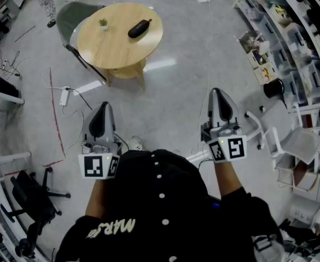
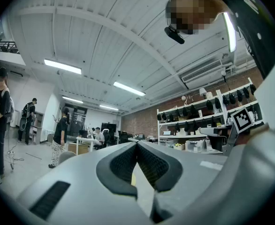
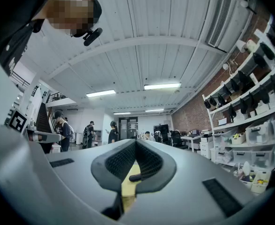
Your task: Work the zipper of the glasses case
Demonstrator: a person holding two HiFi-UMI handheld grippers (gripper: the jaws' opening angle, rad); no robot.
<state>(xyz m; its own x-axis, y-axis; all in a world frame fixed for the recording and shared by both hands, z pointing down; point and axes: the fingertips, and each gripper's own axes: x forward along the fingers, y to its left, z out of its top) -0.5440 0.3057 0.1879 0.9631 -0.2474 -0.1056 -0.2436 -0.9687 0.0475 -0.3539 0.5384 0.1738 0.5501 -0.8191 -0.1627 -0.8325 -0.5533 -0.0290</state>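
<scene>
I had left gripper [image 1: 102, 107] and right gripper [image 1: 220, 93] both pressed together on nothing (aimed about level), glasses case [image 1: 140, 28] lay well apart on the round table [image 1: 111, 48]

Glasses case [image 1: 140, 28] right of small plant [image 1: 103, 23] on round table [image 1: 112, 47], shelves [image 1: 291, 37] far right

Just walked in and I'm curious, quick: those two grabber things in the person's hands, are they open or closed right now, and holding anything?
Left gripper: closed, holding nothing.
Right gripper: closed, holding nothing.
</scene>
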